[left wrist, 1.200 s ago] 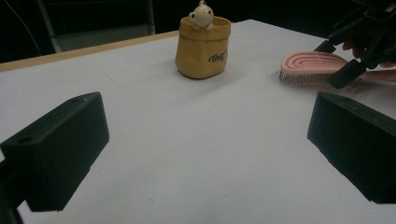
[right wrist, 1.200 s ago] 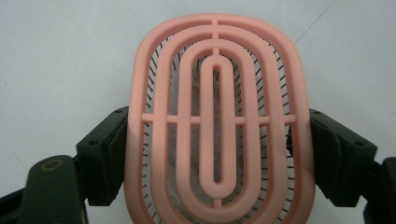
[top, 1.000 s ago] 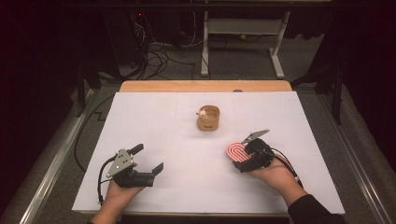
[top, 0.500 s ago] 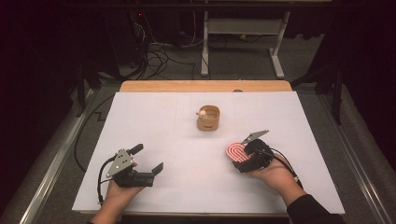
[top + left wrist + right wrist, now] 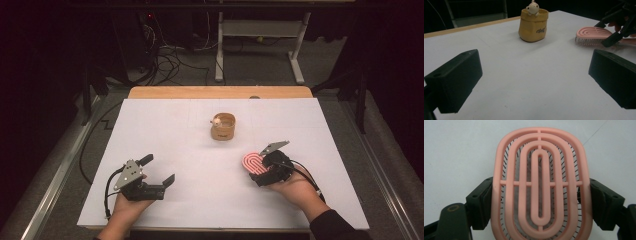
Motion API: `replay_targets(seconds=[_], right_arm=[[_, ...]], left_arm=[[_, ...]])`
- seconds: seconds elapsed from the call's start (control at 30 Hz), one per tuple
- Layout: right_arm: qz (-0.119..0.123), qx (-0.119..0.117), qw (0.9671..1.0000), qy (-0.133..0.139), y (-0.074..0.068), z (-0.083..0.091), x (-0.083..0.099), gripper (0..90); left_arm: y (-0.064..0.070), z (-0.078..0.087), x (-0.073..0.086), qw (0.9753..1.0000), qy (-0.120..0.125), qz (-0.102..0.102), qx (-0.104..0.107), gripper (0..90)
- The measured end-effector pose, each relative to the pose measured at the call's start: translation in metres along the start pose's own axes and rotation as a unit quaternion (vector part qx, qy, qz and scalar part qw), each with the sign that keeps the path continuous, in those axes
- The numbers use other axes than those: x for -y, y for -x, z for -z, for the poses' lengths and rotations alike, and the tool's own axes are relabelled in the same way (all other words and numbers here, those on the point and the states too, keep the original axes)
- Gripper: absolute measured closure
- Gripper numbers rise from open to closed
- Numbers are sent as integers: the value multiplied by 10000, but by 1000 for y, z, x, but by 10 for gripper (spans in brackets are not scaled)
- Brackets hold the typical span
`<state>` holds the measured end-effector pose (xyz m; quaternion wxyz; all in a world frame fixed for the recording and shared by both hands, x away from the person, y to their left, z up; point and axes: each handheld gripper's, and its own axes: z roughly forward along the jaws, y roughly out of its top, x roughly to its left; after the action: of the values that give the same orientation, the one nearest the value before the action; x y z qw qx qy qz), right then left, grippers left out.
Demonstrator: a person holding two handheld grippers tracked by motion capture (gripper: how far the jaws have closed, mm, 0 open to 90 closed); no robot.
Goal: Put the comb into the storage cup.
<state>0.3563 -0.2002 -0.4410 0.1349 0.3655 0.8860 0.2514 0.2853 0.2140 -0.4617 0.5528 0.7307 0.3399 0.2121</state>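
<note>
Pink brush clamped across its width by R gripper, long axis pointed fwd-left toward yellow pot; L gripper jaws apart, empty, farther off.

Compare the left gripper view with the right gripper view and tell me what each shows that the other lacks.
Left gripper view alone: the small yellow sack-shaped pot with a cream figurine at its rim, the wooden table edge, and the open left gripper.

Right gripper view alone: the slotted oval back of the pink plastic hairbrush close up, bristles under it, clamped by the right gripper.

Shared: the brush and the white table cover.
</note>
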Motion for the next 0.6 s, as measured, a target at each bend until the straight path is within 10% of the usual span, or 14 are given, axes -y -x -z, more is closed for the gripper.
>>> replay_targets(seconds=[0.6], right_arm=[[-124,203,9977,627,3,22,1,206]], left_arm=[[0,-1,1,10000,-12,40,9,0]])
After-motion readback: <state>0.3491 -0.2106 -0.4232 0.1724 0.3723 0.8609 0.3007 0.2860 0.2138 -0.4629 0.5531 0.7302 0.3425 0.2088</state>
